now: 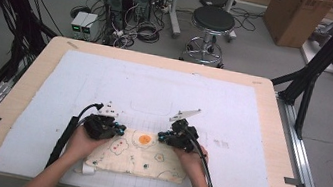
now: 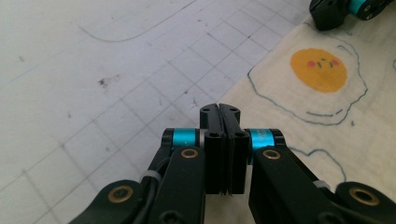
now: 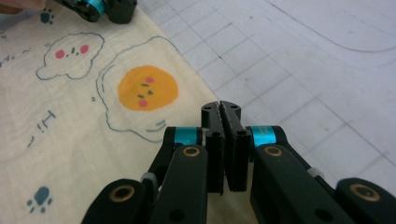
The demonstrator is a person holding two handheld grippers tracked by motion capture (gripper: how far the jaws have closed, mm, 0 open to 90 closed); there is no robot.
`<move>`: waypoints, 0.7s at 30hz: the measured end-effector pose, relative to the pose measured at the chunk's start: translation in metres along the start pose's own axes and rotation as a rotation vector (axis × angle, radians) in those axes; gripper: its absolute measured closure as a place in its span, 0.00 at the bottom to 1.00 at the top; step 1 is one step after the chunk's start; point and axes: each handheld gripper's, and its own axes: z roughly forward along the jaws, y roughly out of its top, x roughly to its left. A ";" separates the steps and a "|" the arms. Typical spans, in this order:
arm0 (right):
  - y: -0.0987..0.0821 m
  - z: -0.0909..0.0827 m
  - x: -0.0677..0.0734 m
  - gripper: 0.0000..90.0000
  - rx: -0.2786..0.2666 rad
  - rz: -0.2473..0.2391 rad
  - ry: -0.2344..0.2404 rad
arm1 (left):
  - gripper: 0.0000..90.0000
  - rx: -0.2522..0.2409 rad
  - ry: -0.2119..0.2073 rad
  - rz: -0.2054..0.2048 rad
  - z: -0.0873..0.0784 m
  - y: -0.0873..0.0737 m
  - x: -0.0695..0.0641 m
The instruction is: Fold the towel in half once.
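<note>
Near your edge of the table (image 1: 272, 115), on the white gridded mat (image 1: 154, 91), lies the cream cloth (image 1: 144, 158) printed with fried eggs and paw marks; it looks folded into a small rectangle, its far edge facing away from you. You have one gripper at each far corner, which suits a move that needs both corners carried evenly, such as opening or folding the cloth without skewing it.

Your left gripper (image 1: 117, 129) sits at the far-left corner, and in the left gripper view (image 2: 219, 109) its jaws are pressed together right over the cloth's edge. Your right gripper (image 1: 163, 136) mirrors it at the far-right corner, and its own view (image 3: 221, 107) shows the jaws likewise closed where the cloth meets the mat. Whether either pair actually pinches fabric you cannot tell, since the tips hide the hem.

Your hands rest low on the cloth, probably to keep it from sliding while the corners are taken.
</note>
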 end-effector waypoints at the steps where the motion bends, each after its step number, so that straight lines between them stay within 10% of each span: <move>1: -0.002 -0.002 -0.001 0.98 -0.002 0.006 -0.002 | 0.98 0.001 0.000 -0.003 -0.002 -0.001 0.002; 21: -0.040 -0.041 -0.024 0.98 -0.045 0.071 -0.051 | 0.97 -0.062 0.054 -0.099 -0.032 -0.033 0.031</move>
